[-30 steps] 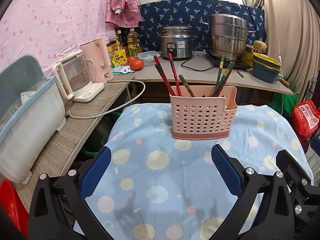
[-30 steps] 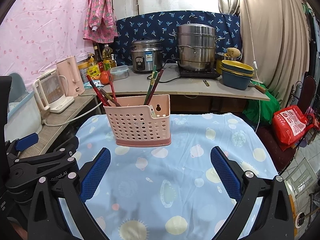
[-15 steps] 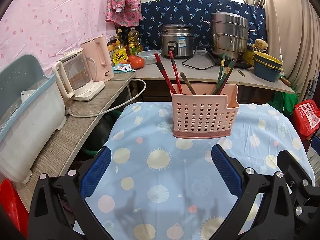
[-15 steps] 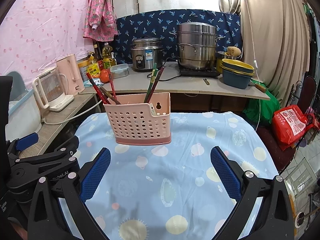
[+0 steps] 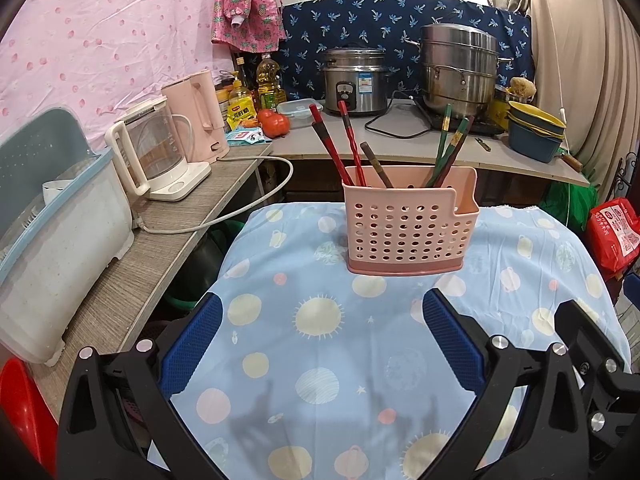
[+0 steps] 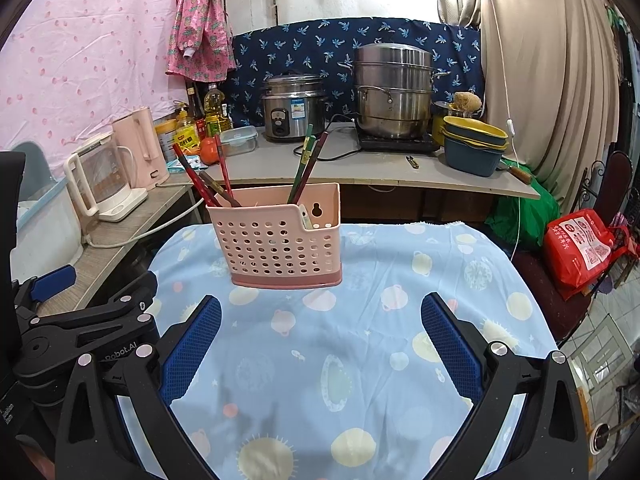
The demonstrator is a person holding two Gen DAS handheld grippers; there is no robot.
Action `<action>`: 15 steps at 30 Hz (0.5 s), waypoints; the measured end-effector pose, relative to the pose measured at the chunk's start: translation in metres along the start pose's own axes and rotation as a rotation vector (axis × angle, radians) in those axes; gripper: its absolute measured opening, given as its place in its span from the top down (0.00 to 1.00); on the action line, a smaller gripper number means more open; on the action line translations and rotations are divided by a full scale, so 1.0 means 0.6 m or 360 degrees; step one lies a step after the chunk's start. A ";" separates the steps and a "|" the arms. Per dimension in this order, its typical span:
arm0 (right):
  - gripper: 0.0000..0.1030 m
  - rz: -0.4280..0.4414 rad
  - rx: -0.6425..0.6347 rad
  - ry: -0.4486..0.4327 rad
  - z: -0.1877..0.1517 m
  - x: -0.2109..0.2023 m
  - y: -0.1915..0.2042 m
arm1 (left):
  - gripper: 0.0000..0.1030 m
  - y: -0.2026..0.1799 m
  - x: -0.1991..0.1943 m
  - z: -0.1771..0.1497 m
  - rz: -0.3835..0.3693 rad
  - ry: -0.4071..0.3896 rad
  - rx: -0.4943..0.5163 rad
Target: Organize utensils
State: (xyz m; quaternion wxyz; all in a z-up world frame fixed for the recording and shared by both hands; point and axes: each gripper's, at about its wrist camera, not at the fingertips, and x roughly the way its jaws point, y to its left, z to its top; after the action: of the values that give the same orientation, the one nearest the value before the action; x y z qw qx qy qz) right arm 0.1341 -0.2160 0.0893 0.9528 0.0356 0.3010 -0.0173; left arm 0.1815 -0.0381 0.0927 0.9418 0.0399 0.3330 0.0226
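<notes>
"What are the claws doing?"

"The left gripper [image 5: 320,336] and right gripper [image 6: 320,336] are both wide open, holding nothing."

"Where's the pink basket [image 5: 412,224]?"

"Farther back on the soft blue cloth [image 5: 320,360]. It looks light, hard plastic with holes. The chopsticks [image 5: 348,144] look stiff and slippery; I'd grab them near their tops."

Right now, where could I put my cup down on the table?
The blue tablecloth is bare between the pink basket and the two open grippers, left and right. There is also room right of the basket. The back counter is crowded with pots and bowls.
</notes>
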 end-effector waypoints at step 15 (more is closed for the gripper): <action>0.06 -0.0002 0.0000 0.0003 -0.002 0.000 0.002 | 0.07 0.000 0.001 -0.006 0.0010 0.0014 0.0004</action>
State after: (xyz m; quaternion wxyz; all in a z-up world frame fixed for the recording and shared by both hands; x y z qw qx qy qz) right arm 0.1336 -0.2148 0.0882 0.9525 0.0354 0.3021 -0.0179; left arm 0.1796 -0.0379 0.0894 0.9402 0.0418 0.3371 0.0253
